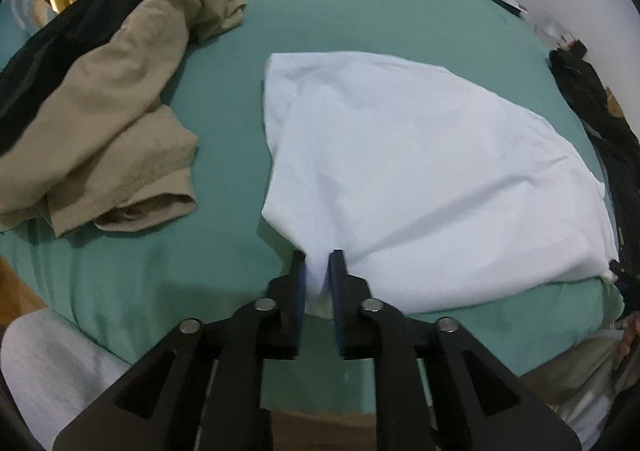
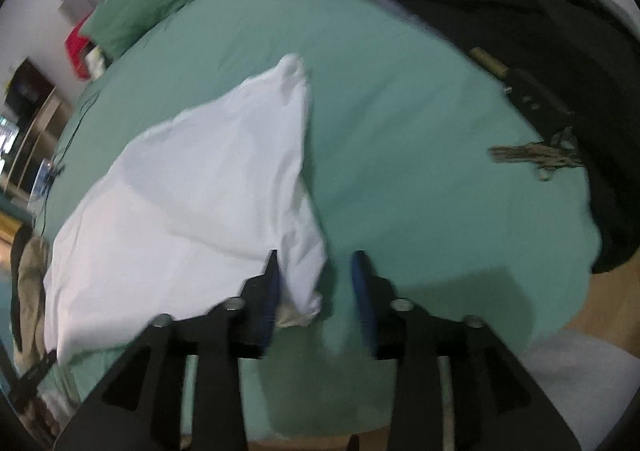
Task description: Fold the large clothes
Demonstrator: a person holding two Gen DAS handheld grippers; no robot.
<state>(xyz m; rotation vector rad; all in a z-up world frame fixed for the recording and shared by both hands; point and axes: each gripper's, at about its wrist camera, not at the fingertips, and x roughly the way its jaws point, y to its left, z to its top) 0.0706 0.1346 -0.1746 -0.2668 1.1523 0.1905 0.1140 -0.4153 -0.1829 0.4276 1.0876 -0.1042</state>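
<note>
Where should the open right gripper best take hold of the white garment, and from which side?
Probably the near corner of the white garment, bunched between the right gripper's open fingers; approach from the bed's near edge. The left gripper already pinches the other near corner.

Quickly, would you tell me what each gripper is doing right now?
Left gripper: shut on a corner of the white garment.
Right gripper: open, holding nothing; a garment corner lies between its fingers.

No text, label, brand or number is legible anywhere in either wrist view; the packaging at the frame edges is too blurred.
</note>
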